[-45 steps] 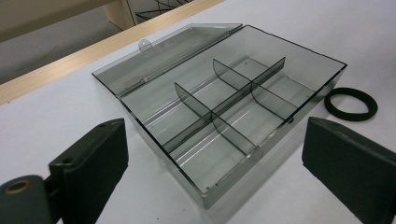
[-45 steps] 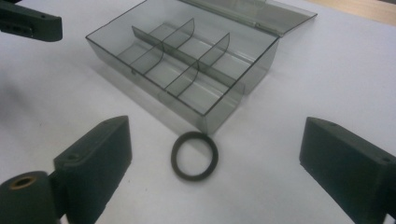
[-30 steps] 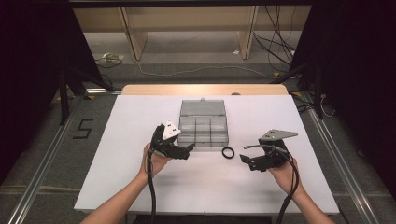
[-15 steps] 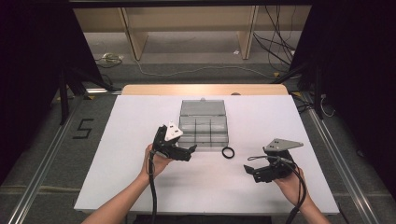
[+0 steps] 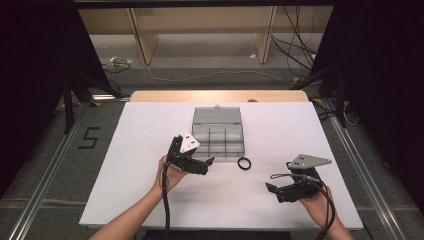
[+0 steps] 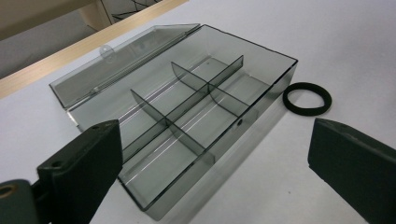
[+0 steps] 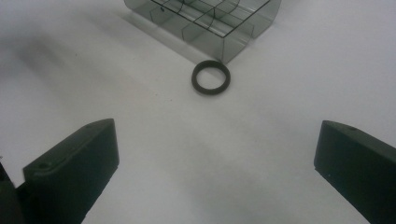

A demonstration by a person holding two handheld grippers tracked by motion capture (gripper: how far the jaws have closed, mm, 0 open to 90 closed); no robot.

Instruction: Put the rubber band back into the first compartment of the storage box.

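You have: wooden strip (image 5: 220,96) along the desk (image 5: 115,190) far edge | "5" mark (image 5: 90,137) on floor off left edge (black) | cables (image 5: 300,45) beyond far-right corner

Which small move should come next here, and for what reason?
Probably the right gripper should move forward to the black ring. Its jaws are open and point at the ring, which lies on the table beside the open, empty compartment box. The left gripper hovers open at the box.

High view: white table (image 5: 150,150) evenly bright, surroundings left and right nearly black. Soft shadows under both hands. Right gripper view: dimmer, grainy, grey shadow band at far left; near jaws blurred. Compartment box (image 6: 187,116) shows faint glare streaks.
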